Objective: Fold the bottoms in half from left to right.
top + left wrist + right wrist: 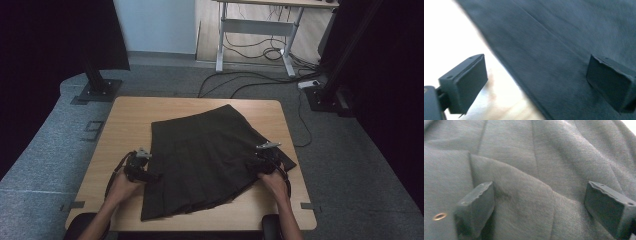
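A dark pleated skirt (205,155) lies spread flat on the wooden table (130,125). My left gripper (150,176) is at the skirt's left edge, held by a hand. In the left gripper view it stands open (536,82), one jaw over bare wood and the other over the dark cloth (564,50), with the hem line running between them. My right gripper (252,167) rests on the skirt's right side. Its jaws are open (539,207) astride a raised fold of the fabric (529,192); a small brass eyelet (439,216) shows at the left.
The table's near edge (200,226) lies just below the skirt's hem. Black stand bases (97,90) (325,97) sit on the grey carpet beyond the table. Cables (260,75) trail across the floor near a white desk frame (250,30).
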